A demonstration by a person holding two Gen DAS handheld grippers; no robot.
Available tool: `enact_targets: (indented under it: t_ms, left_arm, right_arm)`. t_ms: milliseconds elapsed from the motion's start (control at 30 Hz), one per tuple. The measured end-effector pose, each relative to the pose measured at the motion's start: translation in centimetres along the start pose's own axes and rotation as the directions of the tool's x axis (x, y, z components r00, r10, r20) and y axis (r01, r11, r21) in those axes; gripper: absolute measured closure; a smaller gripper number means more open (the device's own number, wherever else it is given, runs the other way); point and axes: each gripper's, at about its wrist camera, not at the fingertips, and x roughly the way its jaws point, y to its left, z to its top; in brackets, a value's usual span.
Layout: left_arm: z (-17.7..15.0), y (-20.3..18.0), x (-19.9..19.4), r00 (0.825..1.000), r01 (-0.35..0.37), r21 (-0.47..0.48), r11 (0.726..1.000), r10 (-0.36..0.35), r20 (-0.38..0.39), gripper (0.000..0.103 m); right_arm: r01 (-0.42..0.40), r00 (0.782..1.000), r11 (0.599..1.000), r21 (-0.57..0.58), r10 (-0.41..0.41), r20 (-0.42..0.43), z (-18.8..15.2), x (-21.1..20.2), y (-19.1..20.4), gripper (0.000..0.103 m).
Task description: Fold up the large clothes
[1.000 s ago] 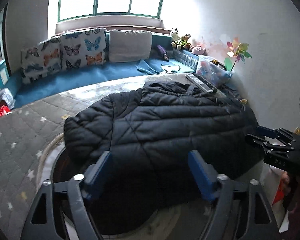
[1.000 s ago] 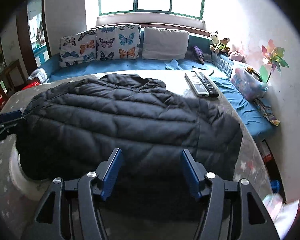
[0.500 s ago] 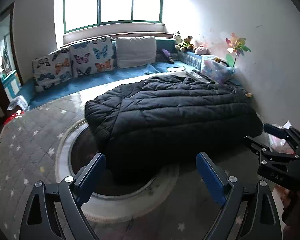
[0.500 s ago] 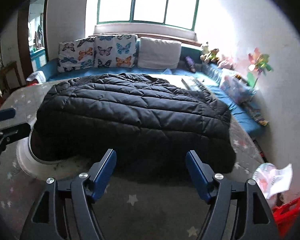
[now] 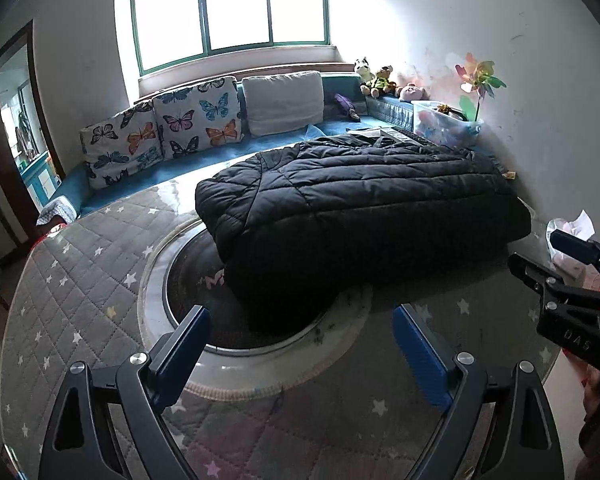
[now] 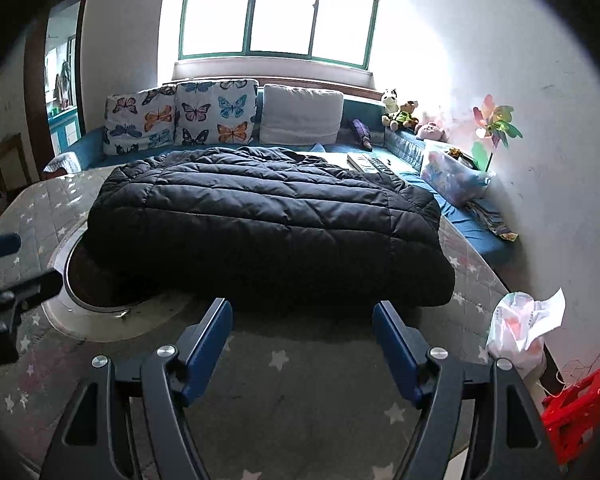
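Both grippers, left gripper [image 5: 300, 340] and right gripper [image 6: 302, 336], stand wide with nothing between the fingers, right jaws having just been opening. Folded black puffer jacket [image 6: 268, 216] lies across the table [image 6: 300, 400] toward its far edge, overlapping the round inset [image 5: 260, 372].

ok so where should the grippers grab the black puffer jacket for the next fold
Probably the near folded edge of the black puffer jacket, one gripper at each near corner, coming in low from the front. That edge is thick and rounded and lifts slightly off the table, so open fingers could likely slide round it.

One jacket [image 6: 268, 216], three cushions [image 6: 298, 114], two grippers [image 6: 302, 334].
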Motion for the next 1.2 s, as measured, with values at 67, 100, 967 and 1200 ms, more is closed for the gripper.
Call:
enact_targets:
  t_ms: [67,100,967,1200]
  left_arm:
    - [-0.4,0.1,-0.1,1.000,0.003,-0.004,1.000,-0.003,-0.007,0.005]
    - [-0.5,0.1,-0.2,1.000,0.002,-0.004,1.000,-0.002,-0.009,0.005]
    - [-1.0,0.3,0.3,0.999,-0.003,-0.002,1.000,0.002,-0.037,0.005]
    - [-1.0,0.6,0.7,0.999,-0.001,-0.016,1.000,0.001,-0.043,0.005]
  right_arm:
    - [0.005,1.000,1.000,0.001,-0.005,0.006,-0.2,-0.3,0.1,0.023]
    - [0.005,1.000,1.000,0.003,-0.005,0.010,-0.2,-0.5,0.2,0.023]
    - [-0.033,0.999,0.999,0.000,0.033,0.027,-0.7,-2.0,1.0,0.023]
    - [-0.035,0.999,0.999,-0.014,0.035,0.032,-0.6,-2.1,1.4,0.023]
